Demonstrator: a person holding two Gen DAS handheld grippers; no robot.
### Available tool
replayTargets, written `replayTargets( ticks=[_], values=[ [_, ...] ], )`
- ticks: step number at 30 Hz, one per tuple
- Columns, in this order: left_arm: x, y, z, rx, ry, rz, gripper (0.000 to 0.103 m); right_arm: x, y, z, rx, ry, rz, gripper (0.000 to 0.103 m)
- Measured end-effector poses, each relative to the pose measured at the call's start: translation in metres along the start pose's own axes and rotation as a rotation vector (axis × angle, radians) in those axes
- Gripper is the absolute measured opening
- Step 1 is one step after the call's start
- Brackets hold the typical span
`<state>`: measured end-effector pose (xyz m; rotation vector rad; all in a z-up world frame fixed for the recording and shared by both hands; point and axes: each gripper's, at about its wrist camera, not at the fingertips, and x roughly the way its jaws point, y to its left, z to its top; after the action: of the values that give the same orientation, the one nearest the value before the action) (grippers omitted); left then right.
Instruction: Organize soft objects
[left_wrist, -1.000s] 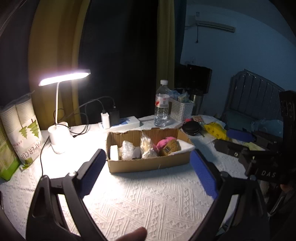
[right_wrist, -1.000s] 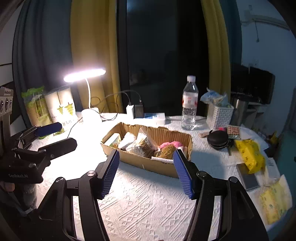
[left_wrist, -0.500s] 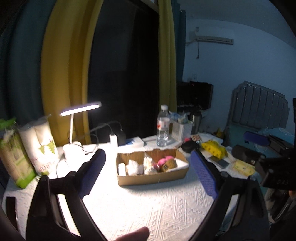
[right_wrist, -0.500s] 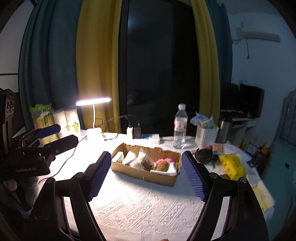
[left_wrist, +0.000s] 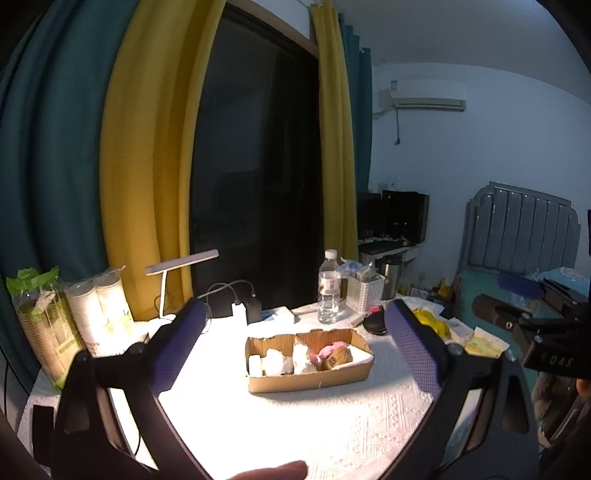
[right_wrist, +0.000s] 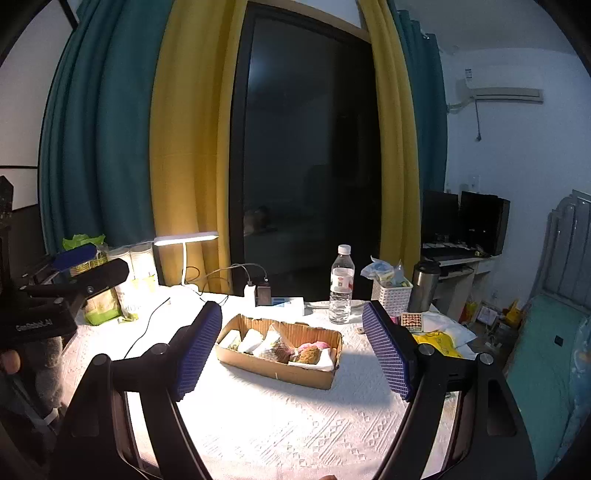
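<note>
— While both grippers hang above the white embossed tablecloth (right_wrist: 295, 424), what sits between their fingers?

— Nothing. The left gripper (left_wrist: 295, 341) has just been spreading its jaws and now holds them wide, with bare air between the blue ridged pads (left_wrist: 177, 343). The right gripper (right_wrist: 291, 350) has also just been widening and stands spread, gripping nothing.

— Where are the soft things?

— Packed in the shallow brown cardboard box (left_wrist: 310, 378), which lies on the cloth beyond the fingertips and appears framed between the pads in both wrist views. Inside, white wrapped bundles (left_wrist: 275, 363) fill the end nearer the left gripper's left pad; a pink fluffy piece (left_wrist: 330, 350) and a brown tagged one (left_wrist: 340, 357) sit toward the other end.

— And past the box?

— A clear plastic water bottle (right_wrist: 341, 284) stands upright beyond it, just beside a white lattice basket (right_wrist: 391, 297). A lit white desk lamp (right_wrist: 186, 240) is off beyond the right gripper's left pad.

— Do the grippers see each other?

— Yes, each shows at the edge of the other's view, well apart.
</note>
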<state>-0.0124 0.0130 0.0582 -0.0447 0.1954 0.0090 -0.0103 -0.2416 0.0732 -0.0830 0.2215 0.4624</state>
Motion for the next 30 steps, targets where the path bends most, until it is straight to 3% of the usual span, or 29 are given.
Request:
replayTargets(
  ticks=[30],
  values=[
    [0.0035,-0.0030,0.0004,0.008,0.010,0.011,0.099,-0.0011,-0.0005,-0.0029,0.000,0.011,-0.004,0.081]
  ],
)
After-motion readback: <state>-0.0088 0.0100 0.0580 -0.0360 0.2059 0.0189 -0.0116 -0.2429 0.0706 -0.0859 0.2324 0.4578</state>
